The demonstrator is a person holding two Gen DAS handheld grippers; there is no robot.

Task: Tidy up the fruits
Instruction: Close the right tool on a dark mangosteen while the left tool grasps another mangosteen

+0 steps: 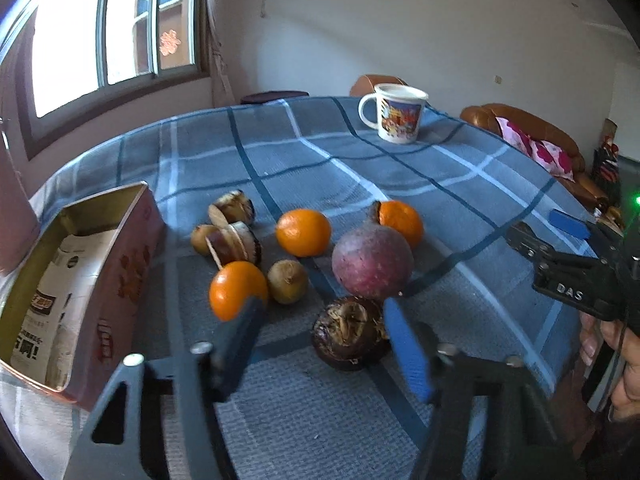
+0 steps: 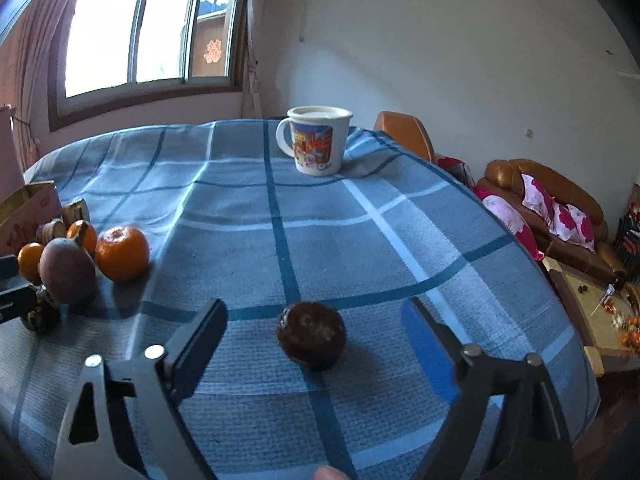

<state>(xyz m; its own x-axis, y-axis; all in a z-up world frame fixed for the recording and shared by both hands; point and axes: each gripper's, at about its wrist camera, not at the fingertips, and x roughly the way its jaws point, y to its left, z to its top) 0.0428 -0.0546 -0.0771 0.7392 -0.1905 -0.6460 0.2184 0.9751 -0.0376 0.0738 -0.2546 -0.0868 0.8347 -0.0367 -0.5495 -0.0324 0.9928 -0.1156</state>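
The left gripper (image 1: 324, 344) is spread wide and holds nothing. A dark fruit (image 1: 350, 332) lies between its fingers on the worktop (image 1: 400, 168), which suggests alignment for a grasp. The right gripper (image 2: 316, 344) is likewise spread and empty, and brackets a second dark fruit (image 2: 311, 334) that lies well apart from the rest. Beyond the left gripper, a purple fruit (image 1: 372, 262), three oranges (image 1: 304, 232) and smaller brown pieces are clustered beside the open box (image 1: 80, 292), the likely destination. A mug (image 2: 318, 140) stands at the far edge, clear of the working area.
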